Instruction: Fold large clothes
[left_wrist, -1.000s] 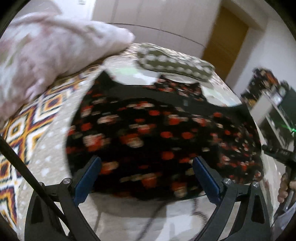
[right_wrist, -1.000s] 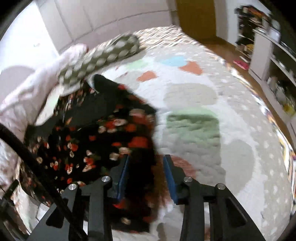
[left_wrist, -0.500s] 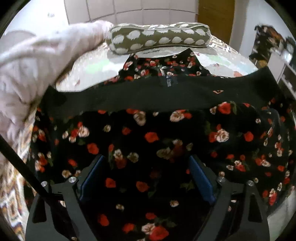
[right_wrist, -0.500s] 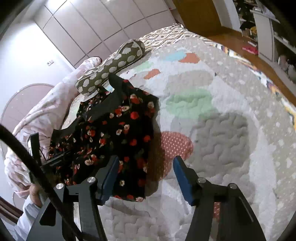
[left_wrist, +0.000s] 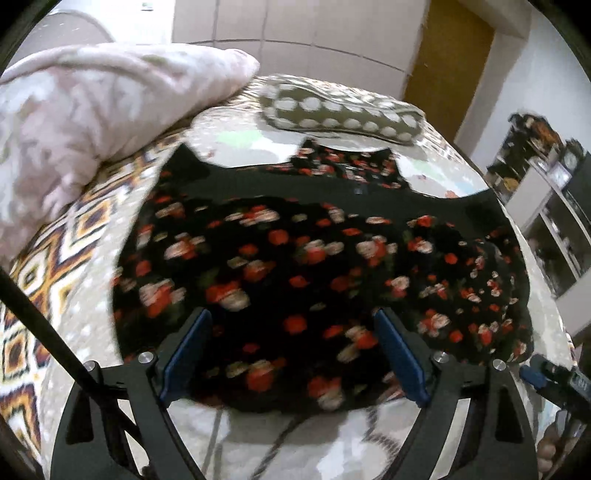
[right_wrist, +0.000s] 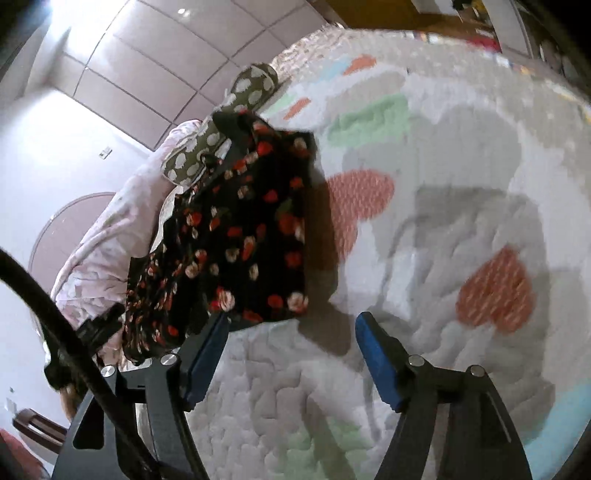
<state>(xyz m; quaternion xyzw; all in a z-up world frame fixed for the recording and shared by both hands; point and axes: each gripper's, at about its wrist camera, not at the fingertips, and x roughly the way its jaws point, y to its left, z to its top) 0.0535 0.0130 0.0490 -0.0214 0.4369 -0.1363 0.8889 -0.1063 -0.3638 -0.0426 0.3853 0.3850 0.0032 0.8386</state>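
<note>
Bedroom, quilted bed (right_wrist: 424, 229) | black floral garment (left_wrist: 314, 266) lies folded near spotted pillow (left_wrist: 340, 110) | left gripper (left_wrist: 291, 354) fingers spread, empty, above it | right gripper (right_wrist: 291, 362) fingers opening, empty | risk: low pass snags, undoing fold

Bed with a quilt and what lay on it

The bed (right_wrist: 461, 155) wore a pale quilted cover with coloured patches and red hearts. A black floral garment (left_wrist: 314, 266) lay folded on it, its edge near the foot. Behind it rested a spotted olive pillow (left_wrist: 340, 110), and beside that a heaped pink blanket (left_wrist: 92, 110). A diamond-patterned spread (left_wrist: 48, 266) showed at one side.
</note>
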